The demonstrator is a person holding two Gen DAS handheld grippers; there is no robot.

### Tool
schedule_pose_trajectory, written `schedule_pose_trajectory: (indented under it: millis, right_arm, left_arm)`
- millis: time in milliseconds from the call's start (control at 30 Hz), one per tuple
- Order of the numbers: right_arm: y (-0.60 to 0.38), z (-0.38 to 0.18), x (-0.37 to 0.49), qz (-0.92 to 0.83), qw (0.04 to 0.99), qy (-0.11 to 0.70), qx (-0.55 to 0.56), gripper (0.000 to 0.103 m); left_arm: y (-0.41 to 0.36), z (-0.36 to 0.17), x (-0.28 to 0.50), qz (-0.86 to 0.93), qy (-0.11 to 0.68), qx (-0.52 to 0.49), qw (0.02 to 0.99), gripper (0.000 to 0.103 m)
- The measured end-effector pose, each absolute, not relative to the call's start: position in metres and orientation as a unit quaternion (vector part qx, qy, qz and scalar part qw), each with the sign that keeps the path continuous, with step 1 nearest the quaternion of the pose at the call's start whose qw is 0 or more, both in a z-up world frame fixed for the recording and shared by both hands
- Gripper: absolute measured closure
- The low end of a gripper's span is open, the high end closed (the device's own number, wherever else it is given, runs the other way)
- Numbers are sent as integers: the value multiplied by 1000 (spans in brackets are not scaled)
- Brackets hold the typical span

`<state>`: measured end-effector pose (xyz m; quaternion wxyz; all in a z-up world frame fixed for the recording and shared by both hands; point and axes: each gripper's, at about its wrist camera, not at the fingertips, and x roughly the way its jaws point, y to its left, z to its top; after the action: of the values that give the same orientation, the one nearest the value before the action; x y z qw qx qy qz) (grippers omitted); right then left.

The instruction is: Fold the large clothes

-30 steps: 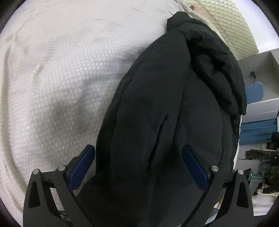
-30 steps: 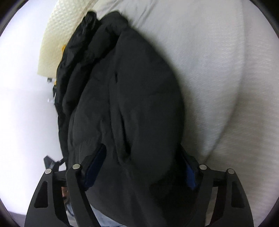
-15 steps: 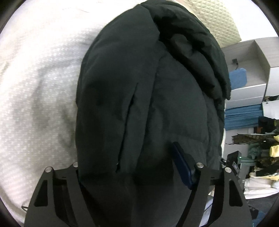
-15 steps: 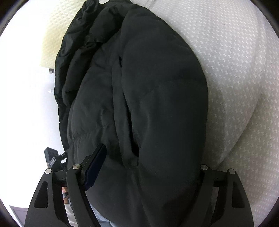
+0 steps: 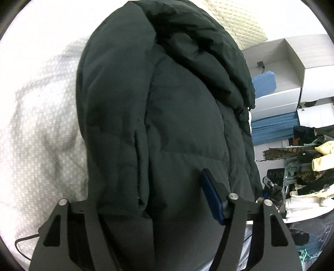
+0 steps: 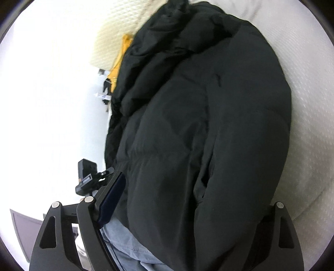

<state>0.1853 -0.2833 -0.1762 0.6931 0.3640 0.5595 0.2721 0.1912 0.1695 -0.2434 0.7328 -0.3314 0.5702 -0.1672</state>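
Observation:
A large black puffer jacket (image 5: 167, 125) lies folded lengthwise on a white textured bed cover (image 5: 41, 129), its hood end far from me. In the left wrist view my left gripper (image 5: 150, 200) is shut on the jacket's near hem; the jacket bulges over the left finger and hides it, and the blue pad of the right finger (image 5: 211, 200) shows. In the right wrist view the jacket (image 6: 208, 135) fills the frame. My right gripper (image 6: 194, 200) is shut on its near hem; the left blue pad (image 6: 110, 198) shows and the right finger is hidden under fabric.
A cream quilted pillow (image 5: 235, 18) lies past the hood. Beside the bed stand white open boxes (image 5: 292, 62), blue fabric (image 5: 271, 127) and a heap of clothes (image 5: 306, 166). A yellow garment (image 6: 119, 62) and a black device (image 6: 87, 175) show at the bed's other edge.
Both grippers have closed on the jacket's near hem and lifted it. The jacket now fills more of each view and covers one finger of each gripper.

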Motion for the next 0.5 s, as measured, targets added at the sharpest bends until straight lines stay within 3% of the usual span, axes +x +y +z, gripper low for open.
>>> schedule_pose_trajectory:
  millis: [267, 333, 433, 500]
  right_arm:
    - [-292, -199, 183, 214, 679, 604, 359, 29]
    - [-284, -193, 183, 227, 685, 599, 346, 37]
    - [-278, -179, 183, 248, 701, 577, 337, 61]
    - [-279, -168, 182, 259, 716, 555, 335, 86]
  left_arm:
    - [163, -245, 193, -162, 574, -321, 735, 42]
    - [164, -244, 191, -160, 572, -321, 737, 45]
    - [164, -241, 189, -153, 570, -316, 743, 54]
    - [162, -239, 189, -152, 568, -313, 746, 62]
